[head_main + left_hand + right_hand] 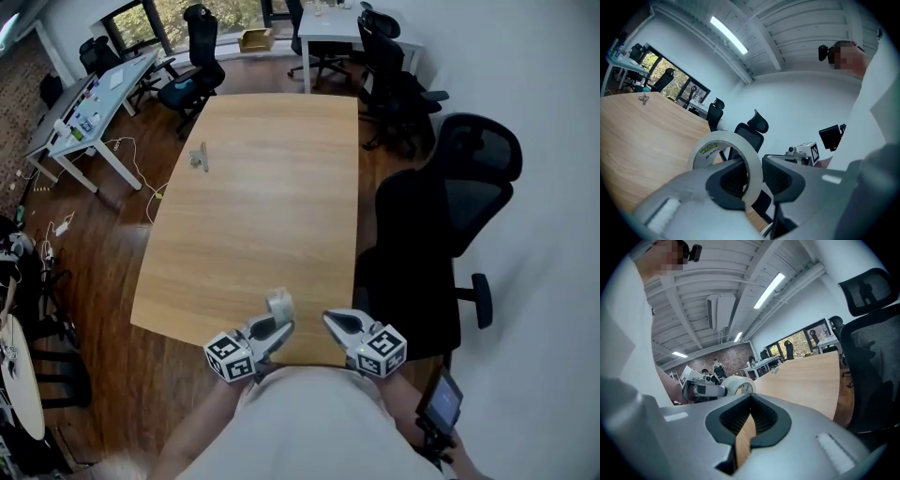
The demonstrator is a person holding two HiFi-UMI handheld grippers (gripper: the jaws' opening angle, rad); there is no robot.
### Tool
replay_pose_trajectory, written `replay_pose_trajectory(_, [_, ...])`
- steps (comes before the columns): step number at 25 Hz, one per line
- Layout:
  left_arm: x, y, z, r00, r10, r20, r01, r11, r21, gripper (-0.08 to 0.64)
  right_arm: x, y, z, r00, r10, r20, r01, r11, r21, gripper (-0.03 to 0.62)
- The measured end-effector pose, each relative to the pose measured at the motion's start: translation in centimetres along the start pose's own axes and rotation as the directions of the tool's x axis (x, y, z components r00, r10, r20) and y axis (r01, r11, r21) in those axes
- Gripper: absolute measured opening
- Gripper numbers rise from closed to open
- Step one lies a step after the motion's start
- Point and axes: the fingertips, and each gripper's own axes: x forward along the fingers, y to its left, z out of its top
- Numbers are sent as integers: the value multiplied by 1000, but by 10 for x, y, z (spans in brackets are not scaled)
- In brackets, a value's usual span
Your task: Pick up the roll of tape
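A roll of whitish tape [279, 303] with a yellow-green label inside its core is lifted off the wooden table [262, 197], above its near edge. My left gripper [275, 323] is shut on it. In the left gripper view the roll [723, 151] stands upright with its wall pinched between the two black pads [778, 180]. My right gripper [331, 320] hangs just right of it over the same edge, its jaws together with nothing between them. From the right gripper view [749, 420] the tape [738, 385] shows to the left, held by the left gripper [705, 390].
A small metal object [198, 157] lies on the table's far left part. A black office chair [450, 216] stands close at the table's right side. More desks and chairs [192, 75] fill the back of the room. A dark screen [441, 401] sits at lower right.
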Motion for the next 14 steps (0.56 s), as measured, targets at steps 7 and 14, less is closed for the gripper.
replay_pose_trajectory(7, [-7,-1,-3,999,36,0,-36,999,8,114,3,6,-2,1000,28,0,-28,1000,1,8])
replay_pose_trajectory(14, [-18,1,-11,998,67,17,-67,997,-26,114,8,13,-12,999,39,-22,-39,999,-2,8])
